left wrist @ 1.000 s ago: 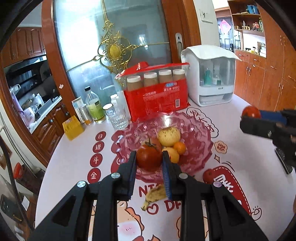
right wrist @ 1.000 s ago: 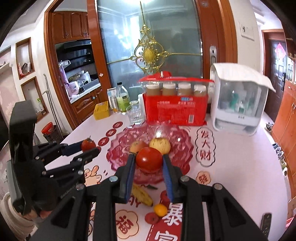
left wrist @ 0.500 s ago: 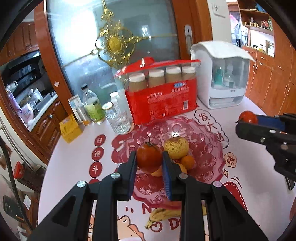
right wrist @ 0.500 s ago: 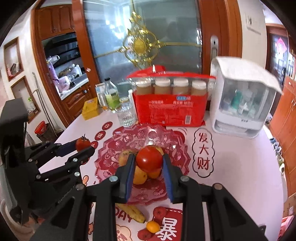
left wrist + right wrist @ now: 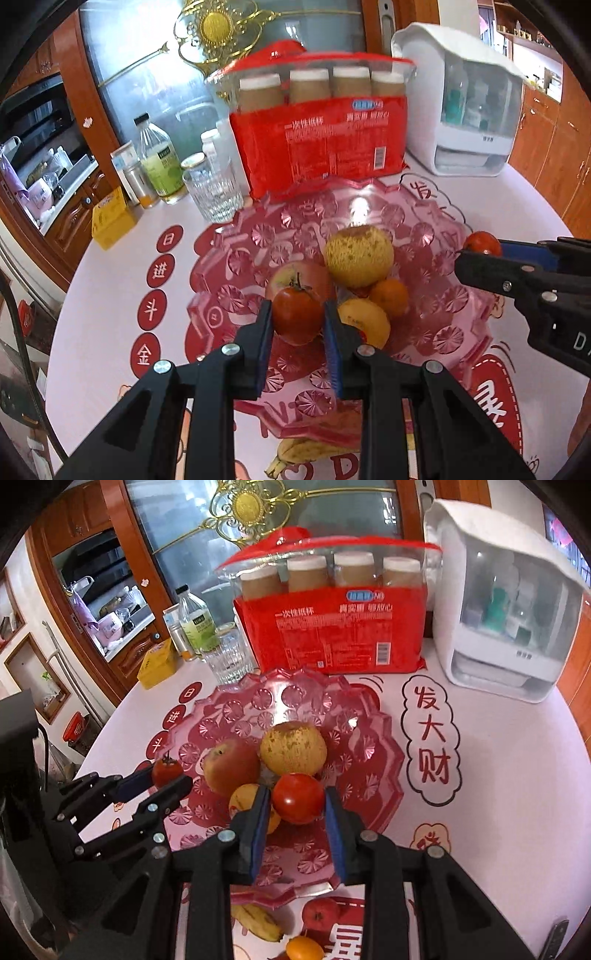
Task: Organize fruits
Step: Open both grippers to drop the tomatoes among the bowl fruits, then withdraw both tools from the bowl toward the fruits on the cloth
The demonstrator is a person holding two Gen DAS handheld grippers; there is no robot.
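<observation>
My left gripper (image 5: pixel 297 320) is shut on a red tomato with a green stem (image 5: pixel 297 314), held over the near part of the pink glass fruit plate (image 5: pixel 448 334). My right gripper (image 5: pixel 297 800) is shut on a smooth red tomato (image 5: pixel 298 797), also over the plate (image 5: pixel 373 749). In the plate lie a speckled yellow pear (image 5: pixel 293 747), a red-yellow apple (image 5: pixel 231 766), a yellow fruit (image 5: pixel 364 322) and a small orange (image 5: pixel 389 297). Each gripper shows in the other's view: the right one (image 5: pixel 480 248) at the plate's right rim, the left one (image 5: pixel 166 773) at its left rim.
Behind the plate stand a red pack of paper cups (image 5: pixel 332 627), a drinking glass (image 5: pixel 231 659), bottles (image 5: pixel 195 624), a yellow box (image 5: pixel 157 662) and a white cabinet-like box (image 5: pixel 506 602). A banana (image 5: pixel 258 921) and a small orange fruit (image 5: pixel 304 949) lie on the table in front of the plate.
Both grippers have come forward and down over the plate, each still holding its tomato. The plate and its fruit look much larger and closer now.
</observation>
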